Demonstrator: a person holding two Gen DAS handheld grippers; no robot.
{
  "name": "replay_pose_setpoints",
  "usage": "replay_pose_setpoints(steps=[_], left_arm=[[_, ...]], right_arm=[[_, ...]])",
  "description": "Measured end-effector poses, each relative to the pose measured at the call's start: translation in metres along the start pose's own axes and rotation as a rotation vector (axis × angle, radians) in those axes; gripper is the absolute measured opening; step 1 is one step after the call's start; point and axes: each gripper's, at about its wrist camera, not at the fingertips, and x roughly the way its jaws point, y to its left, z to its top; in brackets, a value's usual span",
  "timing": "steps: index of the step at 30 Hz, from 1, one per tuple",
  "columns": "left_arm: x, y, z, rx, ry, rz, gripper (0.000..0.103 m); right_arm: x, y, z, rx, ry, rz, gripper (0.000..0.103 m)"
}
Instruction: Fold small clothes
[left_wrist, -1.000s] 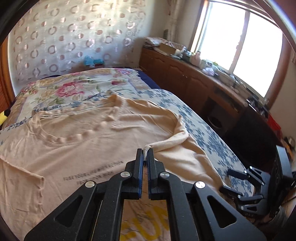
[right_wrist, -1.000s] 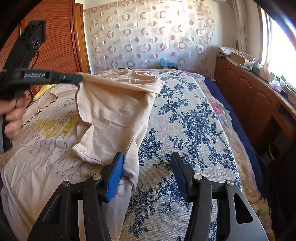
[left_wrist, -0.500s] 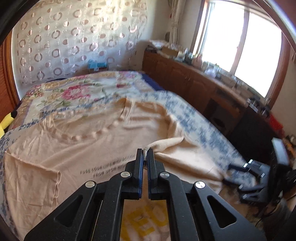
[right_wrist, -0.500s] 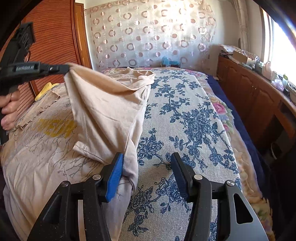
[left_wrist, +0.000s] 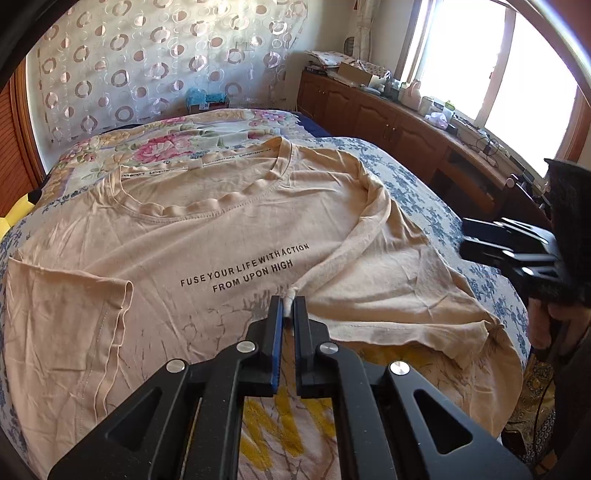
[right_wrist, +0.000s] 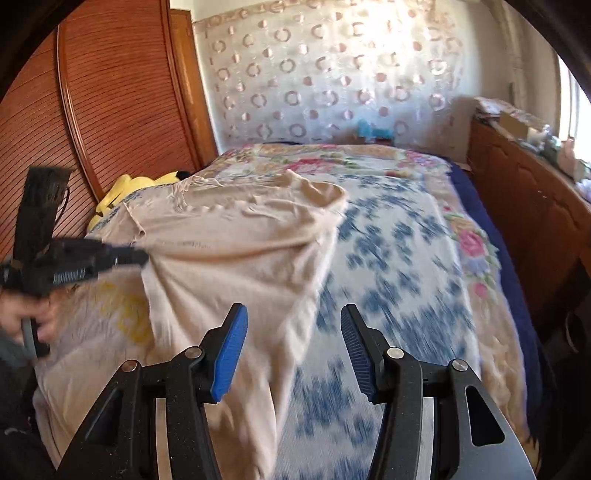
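A beige T-shirt (left_wrist: 221, 236) with black lettering and a yellow print lies spread on the bed. My left gripper (left_wrist: 289, 301) is shut on a bunched edge of the shirt's right side and holds that side folded over the front. In the right wrist view the left gripper (right_wrist: 142, 256) shows at the left, pulling the shirt (right_wrist: 240, 258) inward. My right gripper (right_wrist: 293, 345) is open and empty, above the shirt's right edge and the bed. It also shows at the right of the left wrist view (left_wrist: 469, 240).
The bed has a blue floral cover (right_wrist: 399, 266) and a pink floral quilt (left_wrist: 177, 136) at the far end. A wooden cabinet (left_wrist: 391, 122) with clutter runs under the window on the right. A wooden slatted wall (right_wrist: 118, 110) and a yellow plush toy (right_wrist: 129, 186) are on the left.
My left gripper has carried the shirt's right side further left and lower over the front. My right gripper has lifted and drawn back, blurring its view; it stays open.
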Motion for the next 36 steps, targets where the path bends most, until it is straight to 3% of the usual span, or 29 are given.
replay_pose_setpoints(steps=[5, 6, 10, 13, 17, 28, 35, 36], left_arm=[[-0.012, 0.003, 0.001, 0.003, -0.009, -0.023, 0.005], [-0.017, 0.005, 0.000, 0.010, -0.014, -0.022, 0.010], [-0.028, 0.023, 0.001, 0.010, -0.038, -0.016, 0.048], [-0.034, 0.043, 0.002, -0.004, -0.056, 0.016, 0.070], [-0.038, 0.070, 0.005, -0.010, -0.059, 0.045, 0.076], [-0.044, 0.153, 0.013, -0.078, -0.057, 0.143, 0.077], [-0.043, 0.193, 0.007, -0.103, -0.041, 0.239, 0.077], [-0.043, 0.197, 0.006, -0.108, -0.039, 0.247, 0.077]], right_arm=[[0.066, -0.008, 0.033, -0.019, 0.115, -0.015, 0.050], [0.075, -0.010, 0.039, -0.020, 0.132, -0.020, 0.050], [0.098, -0.019, 0.062, -0.041, 0.160, -0.036, 0.045], [0.111, -0.023, 0.078, -0.062, 0.166, -0.036, 0.041], [0.134, -0.025, 0.095, -0.065, 0.162, -0.026, 0.040], [0.166, -0.049, 0.125, -0.004, 0.075, 0.016, 0.036], [0.155, -0.051, 0.111, -0.016, 0.090, 0.028, 0.037], [0.153, -0.051, 0.110, -0.013, 0.094, 0.027, 0.044]])
